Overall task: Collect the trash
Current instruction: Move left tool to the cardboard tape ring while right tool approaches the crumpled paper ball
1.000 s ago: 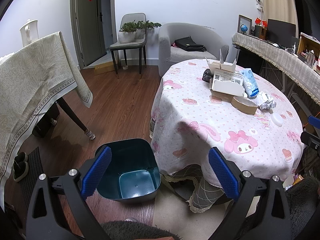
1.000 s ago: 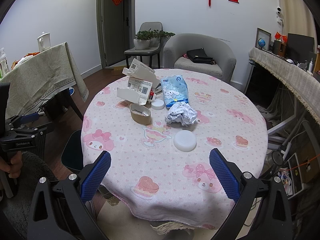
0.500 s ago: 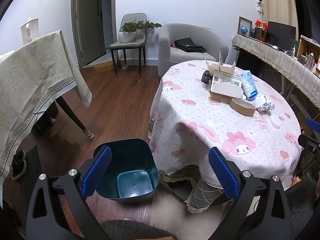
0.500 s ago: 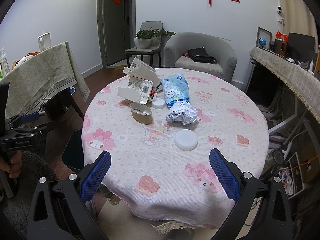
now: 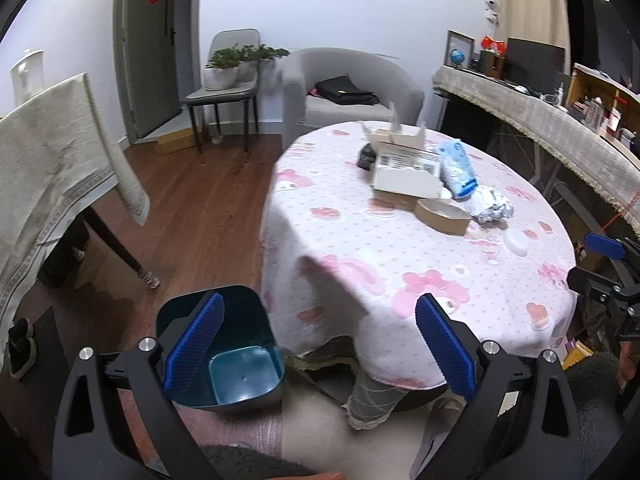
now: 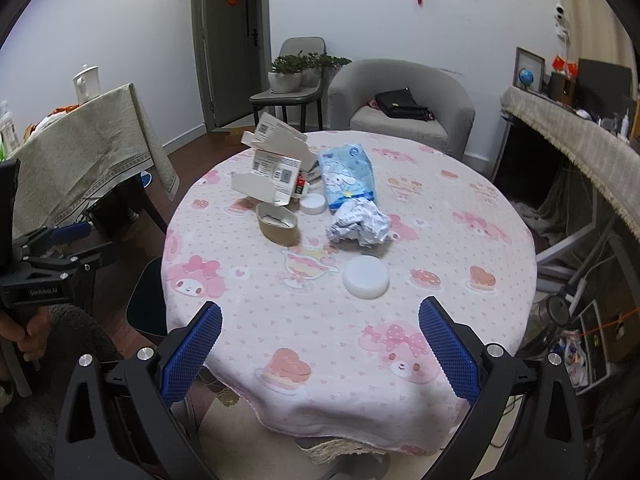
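Note:
Trash lies on the round table (image 6: 460, 264) with its pink cartoon cloth: an opened white carton (image 6: 276, 176), a blue snack bag (image 6: 350, 174), a crumpled foil wad (image 6: 358, 226), a brown paper bowl (image 6: 278, 226), a small white lid (image 6: 313, 204) and a larger white lid (image 6: 366, 277). A dark teal bin (image 5: 224, 350) stands on the floor left of the table. My left gripper (image 5: 320, 338) is open above the bin and table edge. My right gripper (image 6: 320, 346) is open over the table's near edge, short of the larger lid. Neither holds anything.
A second table under a beige cloth (image 5: 52, 172) stands at left. A chair with potted plants (image 5: 230, 76) and a grey armchair (image 5: 352, 96) holding a black bag sit behind. A cluttered counter (image 5: 540, 128) runs along the right. A person's hand (image 6: 24, 328) holds the left gripper.
The left wrist view has swung slightly right and up, so the bin sits lower left and the table is more central. The right gripper has barely moved. Both stay open.

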Demonstrator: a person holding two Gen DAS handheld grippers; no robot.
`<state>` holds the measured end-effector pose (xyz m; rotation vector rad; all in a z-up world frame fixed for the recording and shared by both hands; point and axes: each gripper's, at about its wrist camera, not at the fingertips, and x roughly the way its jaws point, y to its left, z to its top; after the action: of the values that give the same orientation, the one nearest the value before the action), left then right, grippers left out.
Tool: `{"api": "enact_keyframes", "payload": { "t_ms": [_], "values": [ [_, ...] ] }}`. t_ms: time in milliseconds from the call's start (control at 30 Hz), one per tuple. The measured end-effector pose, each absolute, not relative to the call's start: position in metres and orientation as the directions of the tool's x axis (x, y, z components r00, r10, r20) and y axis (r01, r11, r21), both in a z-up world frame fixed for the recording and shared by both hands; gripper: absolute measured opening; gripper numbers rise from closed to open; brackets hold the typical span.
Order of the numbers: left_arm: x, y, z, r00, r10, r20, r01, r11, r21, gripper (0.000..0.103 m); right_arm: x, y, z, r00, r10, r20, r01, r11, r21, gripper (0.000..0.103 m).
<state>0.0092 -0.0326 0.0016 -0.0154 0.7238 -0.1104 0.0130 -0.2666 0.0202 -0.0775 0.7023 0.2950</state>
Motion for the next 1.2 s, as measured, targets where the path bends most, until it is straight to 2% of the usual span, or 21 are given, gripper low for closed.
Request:
{"api": "enact_keyframes", "payload": {
  "t_ms": [100,233,500,633,767,1033,1200],
  "values": [
    [0.017,-0.043,0.0,0.737,-0.124,-0.664,0.116,0.992,-0.056,0.096,0.017,-0.274,0.021,0.721,0.239,-0.65,-0.287,0.957,0.033,0.1],
    [0.03,-0.061,-0.002,0.729,-0.148,-0.668,0.141,0.988,-0.065,0.088,0.022,-0.279,0.021,0.716,0.247,-0.653,-0.293,0.955,0.041,0.1],
    [0.054,-0.102,-0.005,0.7,-0.185,-0.689,0.177,0.981,-0.083,0.085,0.033,-0.298,0.021,0.708,0.266,-0.654,-0.307,0.95,0.053,0.1],
    [0.068,-0.123,-0.01,0.666,-0.204,-0.717,0.19,0.977,-0.101,0.07,0.038,-0.309,0.02,0.706,0.272,-0.654,-0.308,0.949,0.062,0.1],
    [0.08,-0.144,-0.019,0.641,-0.192,-0.744,0.192,0.978,-0.087,0.06,0.041,-0.317,0.019,0.704,0.276,-0.654,-0.309,0.949,0.067,0.1],
    [0.097,-0.164,-0.025,0.63,-0.205,-0.749,0.166,0.978,-0.128,0.06,0.047,-0.33,0.017,0.697,0.277,-0.662,-0.312,0.948,0.068,0.1],
    [0.107,-0.168,-0.026,0.643,-0.171,-0.747,0.121,0.985,-0.121,0.06,0.053,-0.332,0.016,0.692,0.277,-0.667,-0.317,0.946,0.064,0.1]
  ]
}}
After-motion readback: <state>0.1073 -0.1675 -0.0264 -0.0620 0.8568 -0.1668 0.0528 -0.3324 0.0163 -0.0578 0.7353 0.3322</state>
